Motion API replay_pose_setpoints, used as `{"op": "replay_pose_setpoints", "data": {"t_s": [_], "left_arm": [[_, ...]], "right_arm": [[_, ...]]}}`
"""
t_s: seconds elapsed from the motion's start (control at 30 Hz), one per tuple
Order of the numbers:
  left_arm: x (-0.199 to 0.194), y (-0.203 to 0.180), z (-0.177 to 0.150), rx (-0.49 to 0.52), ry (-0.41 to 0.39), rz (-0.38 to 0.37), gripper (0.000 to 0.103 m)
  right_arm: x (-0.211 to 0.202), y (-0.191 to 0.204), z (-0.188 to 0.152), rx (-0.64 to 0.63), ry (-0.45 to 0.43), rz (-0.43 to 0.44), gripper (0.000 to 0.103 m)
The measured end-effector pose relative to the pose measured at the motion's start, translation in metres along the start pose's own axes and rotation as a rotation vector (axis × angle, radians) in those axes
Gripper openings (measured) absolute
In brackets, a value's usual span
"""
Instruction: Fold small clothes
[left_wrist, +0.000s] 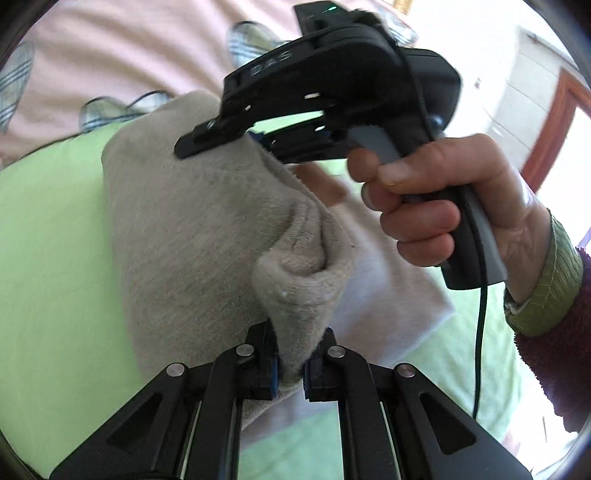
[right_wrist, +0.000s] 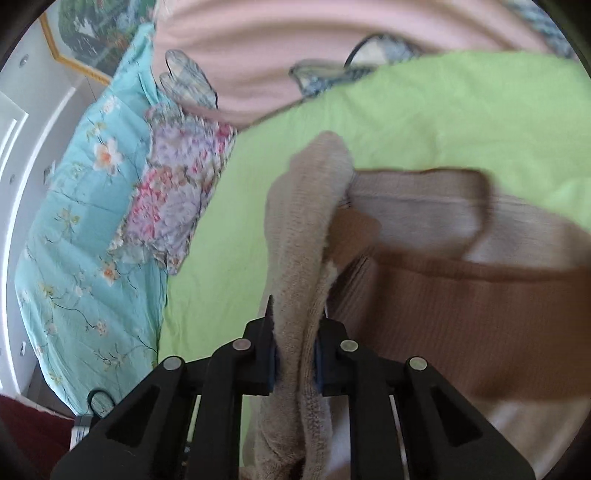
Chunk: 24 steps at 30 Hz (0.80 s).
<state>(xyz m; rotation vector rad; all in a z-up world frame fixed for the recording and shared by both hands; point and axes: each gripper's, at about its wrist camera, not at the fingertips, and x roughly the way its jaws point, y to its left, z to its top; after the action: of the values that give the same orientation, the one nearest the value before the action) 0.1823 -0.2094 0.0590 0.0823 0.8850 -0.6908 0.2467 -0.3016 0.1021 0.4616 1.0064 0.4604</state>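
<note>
A beige knitted garment (left_wrist: 192, 229) is lifted above a lime-green sheet (left_wrist: 48, 236). My left gripper (left_wrist: 290, 363) is shut on a bunched edge of it at the bottom of the left wrist view. My right gripper (left_wrist: 236, 142), held in a hand, is shut on another edge of it higher up. In the right wrist view my right gripper (right_wrist: 295, 360) is shut on a beige fold (right_wrist: 299, 236), and the rest of the garment (right_wrist: 480, 258) spreads to the right, over the green sheet (right_wrist: 443, 110).
A pink blanket (left_wrist: 122, 48) with checked cloth patches lies beyond the green sheet. A floral cloth (right_wrist: 177, 184) and a turquoise flowered quilt (right_wrist: 81, 221) lie to the left in the right wrist view. A white cloth (left_wrist: 388, 295) lies under the garment.
</note>
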Motion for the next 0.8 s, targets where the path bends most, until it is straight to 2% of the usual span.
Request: {"op": "replay_pose_setpoints", "data": {"t_s": [0.1, 0.17, 0.23, 0.33, 0.4, 0.53, 0.63, 0.8], "left_arm": [[0.010, -0.036, 0.018, 0.055, 0.018, -0.078, 0.007], [0.027, -0.054, 0.021, 0.069, 0.047, -0.110, 0.007], [0.050, -0.067, 0.020, 0.073, 0.092, -0.136, 0.007], [0.083, -0.077, 0.015, 0.076, 0.150, -0.135, 0.007], [0.088, -0.084, 0.017, 0.081, 0.146, -0.134, 0.007], [0.093, -0.086, 0.022, 0.068, 0.117, -0.157, 0.007], [0.103, -0.088, 0.007, 0.053, 0.124, -0.162, 0.007], [0.105, -0.097, -0.008, 0.101, 0.090, -0.165, 0.009]], "right_arm": [[-0.050, -0.019, -0.007, 0.002, -0.074, -0.058, 0.016], [-0.070, -0.039, -0.016, 0.051, -0.097, -0.099, 0.016], [-0.080, -0.067, -0.030, 0.090, -0.089, -0.175, 0.016], [-0.081, -0.102, -0.047, 0.148, -0.080, -0.205, 0.016], [-0.085, -0.118, -0.056, 0.172, -0.106, -0.191, 0.016], [-0.095, -0.120, -0.055, 0.116, -0.150, -0.187, 0.016], [-0.089, -0.128, -0.053, 0.096, -0.120, -0.263, 0.016], [-0.098, -0.141, -0.067, 0.099, -0.172, -0.254, 0.016]]}}
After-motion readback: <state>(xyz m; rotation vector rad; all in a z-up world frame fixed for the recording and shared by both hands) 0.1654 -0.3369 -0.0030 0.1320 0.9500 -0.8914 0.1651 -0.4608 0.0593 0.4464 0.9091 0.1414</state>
